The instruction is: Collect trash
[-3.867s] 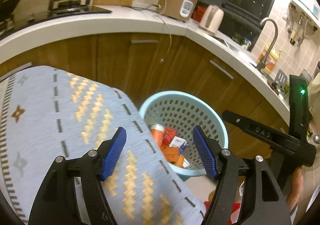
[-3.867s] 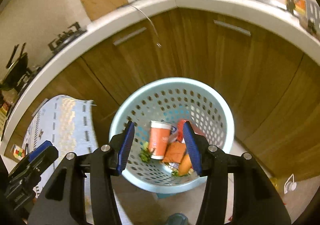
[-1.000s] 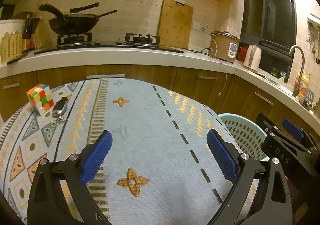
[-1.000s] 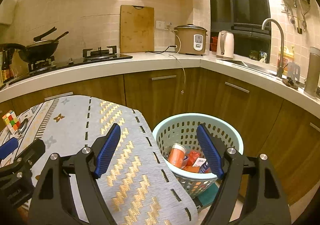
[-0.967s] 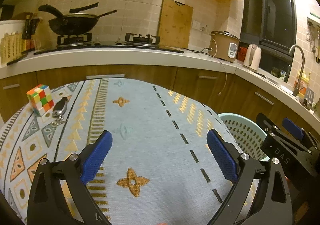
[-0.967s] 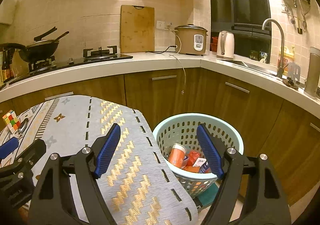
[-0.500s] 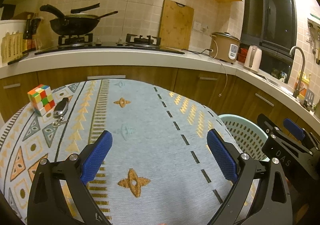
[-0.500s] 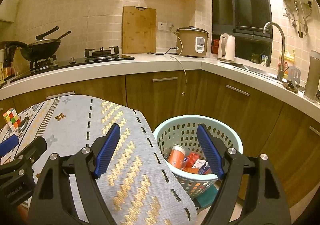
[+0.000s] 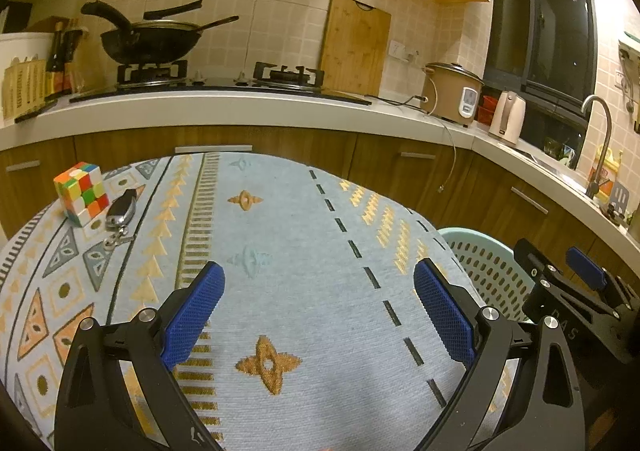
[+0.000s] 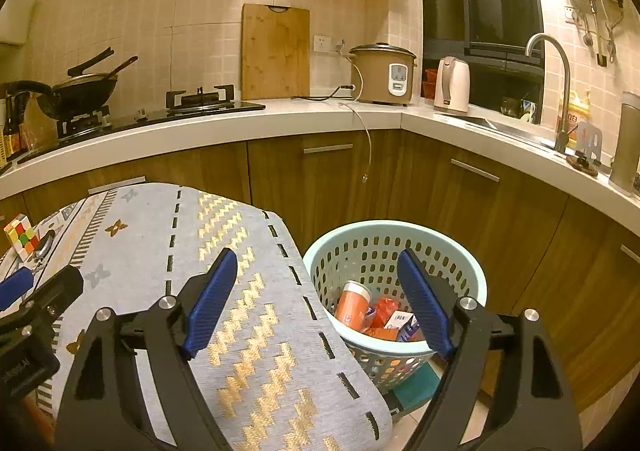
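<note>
A pale green perforated basket [image 10: 460,279] stands on the floor past the table's right edge. It holds an orange cup [image 10: 354,303], red packets [image 10: 384,309] and a white-blue carton [image 10: 402,321]. My right gripper [image 10: 316,255] hovers over the table edge and the basket's near rim, its jaws opening with nothing between them. My left gripper [image 9: 318,271] is open and empty above the patterned tablecloth [image 9: 300,211]. In the left wrist view, the basket [image 9: 480,263] peeks out beside the right gripper [image 9: 576,291].
A colour cube [image 9: 81,193] and a key fob [image 9: 120,211] lie at the table's far left. Behind runs a wooden cabinet front under a white counter [image 10: 280,111] with a stove, wok, cutting board, rice cooker [image 10: 382,73], kettle and sink tap.
Since the oldest frames both grippers have drawn back from over the basket and now face the table and counter. Over the last second nothing has visibly moved.
</note>
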`<state>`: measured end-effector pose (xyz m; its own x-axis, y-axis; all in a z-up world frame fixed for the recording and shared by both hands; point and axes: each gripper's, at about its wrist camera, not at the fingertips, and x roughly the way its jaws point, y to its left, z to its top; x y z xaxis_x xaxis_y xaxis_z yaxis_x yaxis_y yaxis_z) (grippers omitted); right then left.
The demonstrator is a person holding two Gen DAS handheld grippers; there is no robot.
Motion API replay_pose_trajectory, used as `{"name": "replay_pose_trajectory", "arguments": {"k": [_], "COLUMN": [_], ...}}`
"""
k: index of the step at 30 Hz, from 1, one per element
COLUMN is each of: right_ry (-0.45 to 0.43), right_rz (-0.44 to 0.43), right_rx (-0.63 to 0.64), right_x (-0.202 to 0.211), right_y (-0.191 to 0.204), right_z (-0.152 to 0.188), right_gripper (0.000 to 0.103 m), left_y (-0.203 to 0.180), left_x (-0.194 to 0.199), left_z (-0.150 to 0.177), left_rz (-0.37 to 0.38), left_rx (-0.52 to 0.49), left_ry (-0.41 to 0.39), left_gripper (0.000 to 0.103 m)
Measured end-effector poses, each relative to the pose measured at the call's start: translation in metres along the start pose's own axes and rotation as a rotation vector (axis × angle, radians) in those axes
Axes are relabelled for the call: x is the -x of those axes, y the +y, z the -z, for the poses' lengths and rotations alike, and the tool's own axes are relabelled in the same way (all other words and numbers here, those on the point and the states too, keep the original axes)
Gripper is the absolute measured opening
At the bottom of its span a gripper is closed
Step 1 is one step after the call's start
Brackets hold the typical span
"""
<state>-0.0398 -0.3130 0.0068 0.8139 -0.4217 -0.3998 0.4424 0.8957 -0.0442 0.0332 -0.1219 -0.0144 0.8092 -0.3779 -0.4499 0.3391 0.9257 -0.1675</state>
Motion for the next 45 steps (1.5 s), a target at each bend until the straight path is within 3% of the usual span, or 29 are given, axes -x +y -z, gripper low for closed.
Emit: {"name": "replay_pose_trajectory", "arguments": {"k": [45], "right_ry": [0.0], "right_rz": [-0.031], "right_rx": [-0.023], "right_x": [0.01], "right_y": [0.006], "right_z": [-0.006], "right_gripper": [0.078], "left_y": [0.002], "left_x": [-0.005], "left_z": [-0.001], "left_rz": [-0.031], "left_rx": [0.024], "left_ry": [0.037], "left_gripper": [0.095]}}
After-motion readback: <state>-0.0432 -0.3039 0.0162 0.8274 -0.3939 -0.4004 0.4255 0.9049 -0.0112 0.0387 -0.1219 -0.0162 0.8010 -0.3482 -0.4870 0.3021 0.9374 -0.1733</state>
